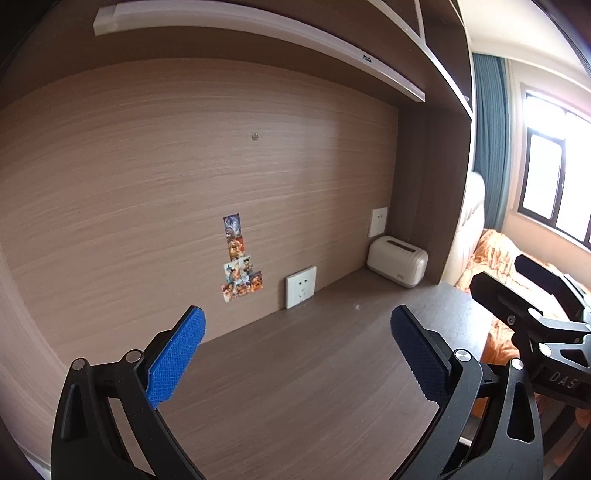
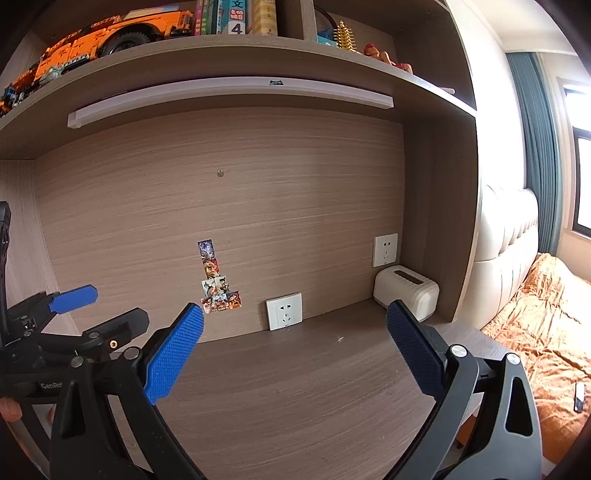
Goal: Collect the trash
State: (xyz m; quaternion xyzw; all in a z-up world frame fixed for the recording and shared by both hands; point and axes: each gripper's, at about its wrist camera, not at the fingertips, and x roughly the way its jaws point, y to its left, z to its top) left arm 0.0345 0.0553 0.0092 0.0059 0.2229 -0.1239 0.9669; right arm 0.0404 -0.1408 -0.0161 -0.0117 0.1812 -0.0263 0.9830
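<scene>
A cream tissue box (image 2: 406, 291) is seen at two o'clock on the wooden surface (image 2: 295, 387). Stickers (image 2: 218, 288) are stuck to the back panel, wall sockets (image 2: 283, 311) beside them. An orange toy truck (image 2: 110, 33) is parked on the shelf at eleven o'clock.

The counter (image 2: 295, 387) is a brown wood-grain surface set in an alcove, with a lighter wood panel behind it and a darker side panel closing its far right corner. In that far right corner a cream box (image 2: 406, 293) with rounded edges and a slot in its top stands on the counter, close against both panels. A tiny pale speck (image 2: 340, 338) lies on the counter in front of it, toward the middle; what it is cannot be made out. The rest of the surface shows only wood grain. Above, a shelf (image 2: 229, 59) carries an orange toy truck (image 2: 107, 33) at the left, books (image 2: 236, 16) in the middle, and a gold pagoda model (image 2: 344, 35) at the right.
</scene>
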